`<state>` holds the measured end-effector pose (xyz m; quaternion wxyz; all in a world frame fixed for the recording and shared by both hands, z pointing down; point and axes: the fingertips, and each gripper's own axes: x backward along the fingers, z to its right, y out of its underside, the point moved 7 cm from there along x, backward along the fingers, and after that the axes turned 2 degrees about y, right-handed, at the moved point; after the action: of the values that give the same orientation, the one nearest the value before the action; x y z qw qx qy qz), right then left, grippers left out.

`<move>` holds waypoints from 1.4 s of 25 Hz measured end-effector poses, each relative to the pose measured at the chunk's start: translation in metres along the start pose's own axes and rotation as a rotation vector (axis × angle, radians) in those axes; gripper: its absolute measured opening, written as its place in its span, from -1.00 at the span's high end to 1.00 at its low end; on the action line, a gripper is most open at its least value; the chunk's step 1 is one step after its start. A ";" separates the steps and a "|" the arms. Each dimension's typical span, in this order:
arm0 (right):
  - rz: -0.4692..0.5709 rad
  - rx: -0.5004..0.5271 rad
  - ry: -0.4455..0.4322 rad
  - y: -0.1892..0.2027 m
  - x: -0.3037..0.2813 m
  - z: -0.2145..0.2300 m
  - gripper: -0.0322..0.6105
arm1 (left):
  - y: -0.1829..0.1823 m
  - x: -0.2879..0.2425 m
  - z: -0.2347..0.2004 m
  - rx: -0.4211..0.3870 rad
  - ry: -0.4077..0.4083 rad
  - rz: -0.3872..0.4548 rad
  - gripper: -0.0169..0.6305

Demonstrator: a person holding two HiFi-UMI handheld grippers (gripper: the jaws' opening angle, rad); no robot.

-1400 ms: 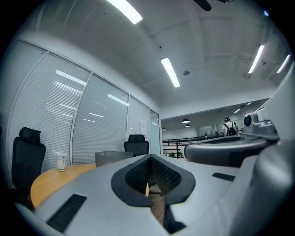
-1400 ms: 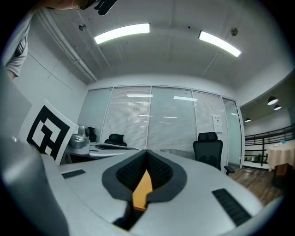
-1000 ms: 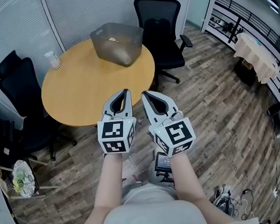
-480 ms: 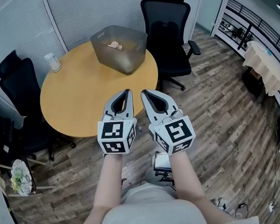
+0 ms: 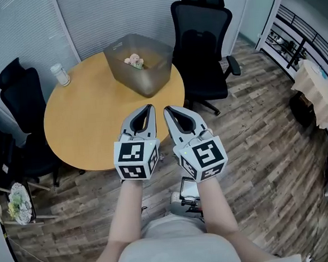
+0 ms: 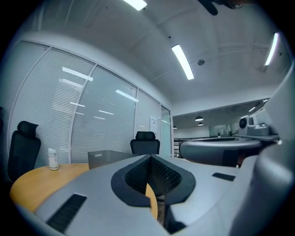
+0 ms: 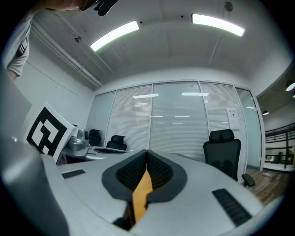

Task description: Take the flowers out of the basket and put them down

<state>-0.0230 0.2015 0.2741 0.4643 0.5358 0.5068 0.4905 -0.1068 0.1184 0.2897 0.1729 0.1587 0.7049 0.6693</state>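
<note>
task not begun: the flowers (image 5: 133,61) lie inside the basket (image 5: 149,81); left gripper (image 5: 147,107) and right gripper (image 5: 167,109), both closed on nothing, hover well short of the basket

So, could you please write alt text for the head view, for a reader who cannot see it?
Seen from above, a person holds the left hand-held gripper and right hand-held gripper, both shut and empty, side by side before a round wooden table. On its far side a grey basket holds pale flowers.
</note>
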 end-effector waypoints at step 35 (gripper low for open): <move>-0.003 -0.055 -0.052 0.038 -0.072 0.145 0.82 | 0.009 -0.145 -0.015 0.030 -0.093 -0.009 0.93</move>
<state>0.1248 0.1271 0.2953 0.4927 0.5347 0.4817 0.4892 0.0153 0.0402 0.3041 0.2062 0.1890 0.7068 0.6498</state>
